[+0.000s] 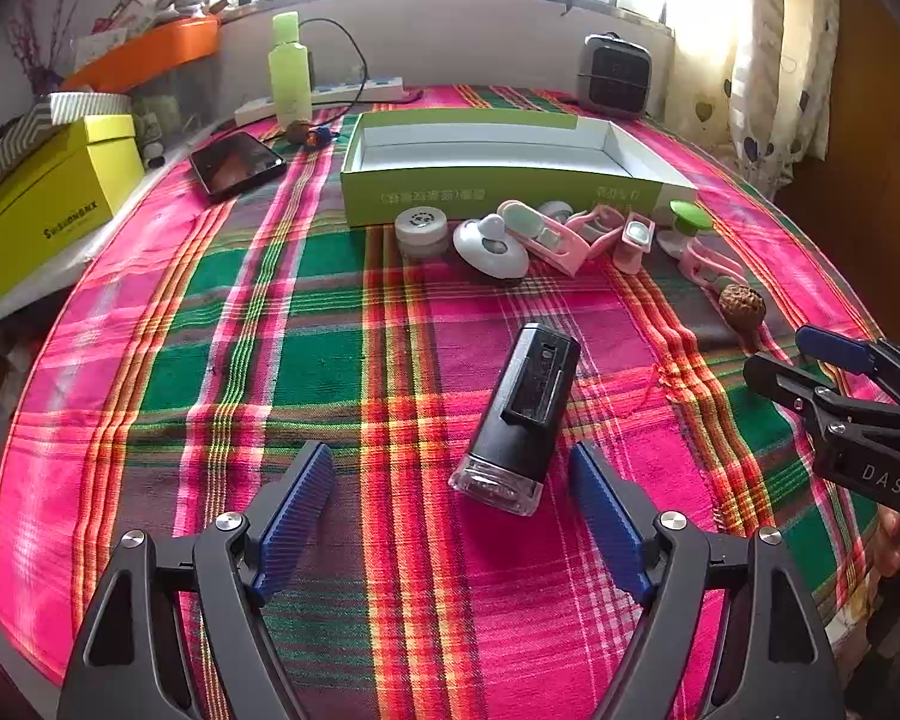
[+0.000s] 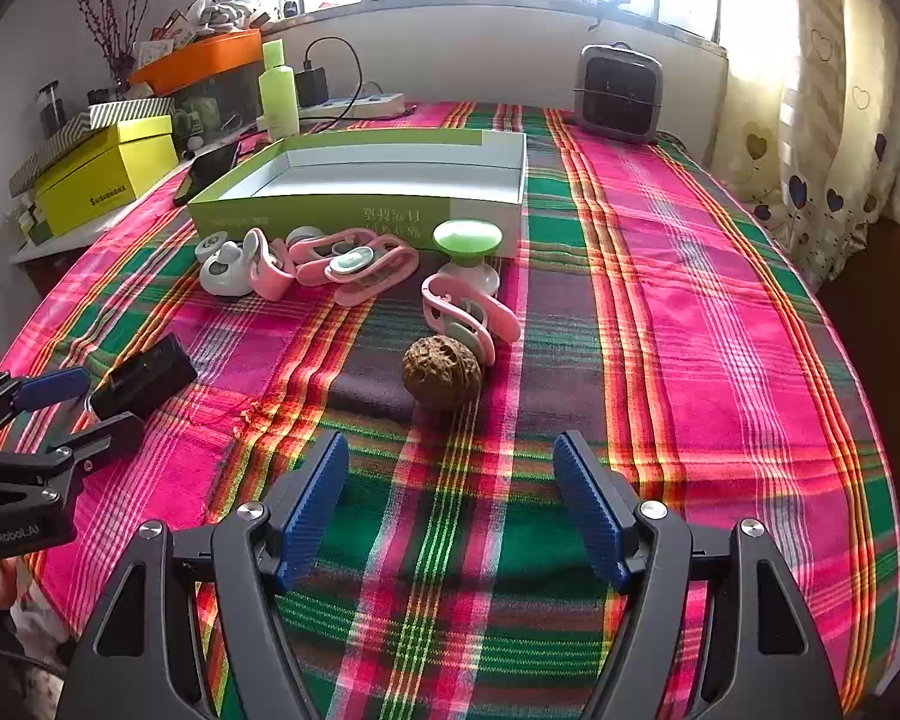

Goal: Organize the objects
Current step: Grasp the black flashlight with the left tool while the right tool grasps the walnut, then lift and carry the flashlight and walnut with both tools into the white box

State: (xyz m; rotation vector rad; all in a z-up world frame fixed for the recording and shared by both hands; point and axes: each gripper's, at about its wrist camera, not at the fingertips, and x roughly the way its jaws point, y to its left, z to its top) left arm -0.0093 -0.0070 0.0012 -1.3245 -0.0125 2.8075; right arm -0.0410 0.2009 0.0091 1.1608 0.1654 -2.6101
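Blue ribbed pads frame the bottom of both wrist views, and each claw stands spread wide with nothing between its fingers. From the left wrist view, the left claw (image 1: 453, 510) tilts down toward the counter (image 1: 150, 360), which is covered by a pink, green and orange plaid cloth. A black device with a clear end (image 1: 519, 420) lies flat on the cloth just ahead of this claw, its clear end reaching in between the fingertips, apart from both pads.

From the right wrist view, the right claw (image 2: 450, 504) also angles down at the cloth. A brown walnut (image 2: 442, 376) sits just ahead of its fingertips, not touched. Beyond the walnut lies a pink clip-shaped piece (image 2: 471, 315), then a green-topped knob (image 2: 468, 246). To their left is a cluster of pink and white plastic pieces (image 2: 306, 264). Behind them all stands an open green box with a white inside (image 2: 366, 204), holding nothing that can be seen.

Each claw shows at the edge of the other's view, with part of a hand gripping below it. At the far edge stand a green bottle (image 2: 279, 90), a small grey heater (image 2: 620, 93) and a yellow box (image 2: 102, 174).
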